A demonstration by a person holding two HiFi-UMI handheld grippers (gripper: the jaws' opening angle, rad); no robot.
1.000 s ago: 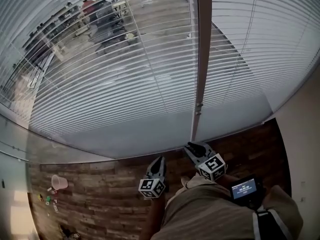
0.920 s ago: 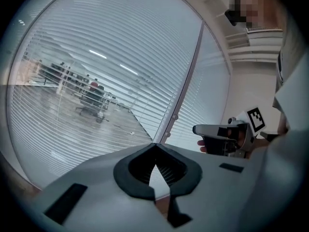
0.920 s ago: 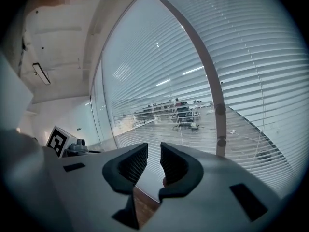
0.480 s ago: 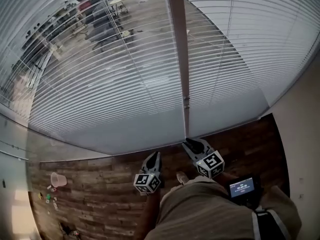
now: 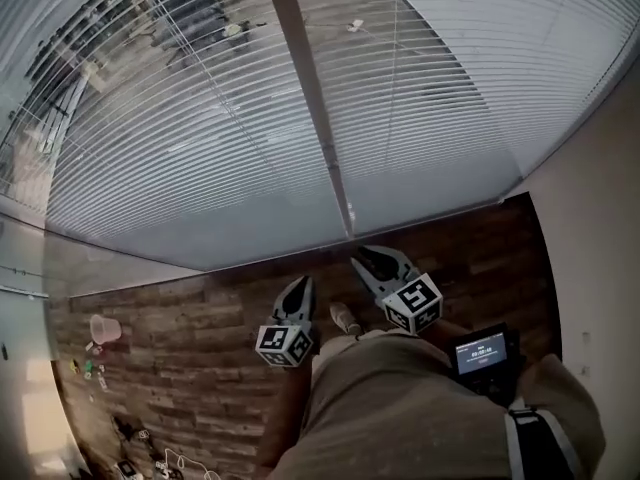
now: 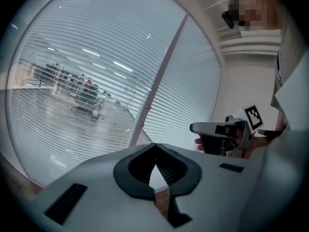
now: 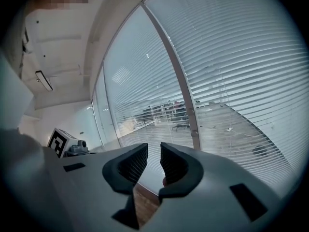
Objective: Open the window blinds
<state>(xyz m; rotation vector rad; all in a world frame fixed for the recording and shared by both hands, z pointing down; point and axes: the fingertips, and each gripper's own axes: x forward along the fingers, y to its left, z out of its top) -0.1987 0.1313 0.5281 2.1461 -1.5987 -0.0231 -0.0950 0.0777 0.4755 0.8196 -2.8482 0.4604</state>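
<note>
Two empty claws in front of lowered window blinds

The window blinds (image 5: 200,148) hung across the glass ahead, with a room visible between the slats and an upright frame post (image 5: 310,98) dividing them. Plank floor (image 5: 190,348) lay below. The left claw (image 5: 299,286) was closed on nothing and the right claw (image 5: 366,260) stood partly open and empty, both clear of the blinds. A pink cup (image 5: 103,328) sat on the floor well to the left.

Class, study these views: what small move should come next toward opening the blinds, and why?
Probably lift the right gripper forward toward the lowered blinds. Its jaws stand apart and empty, the left gripper is shut, and both sit low by the person's waist, short of them.
</note>
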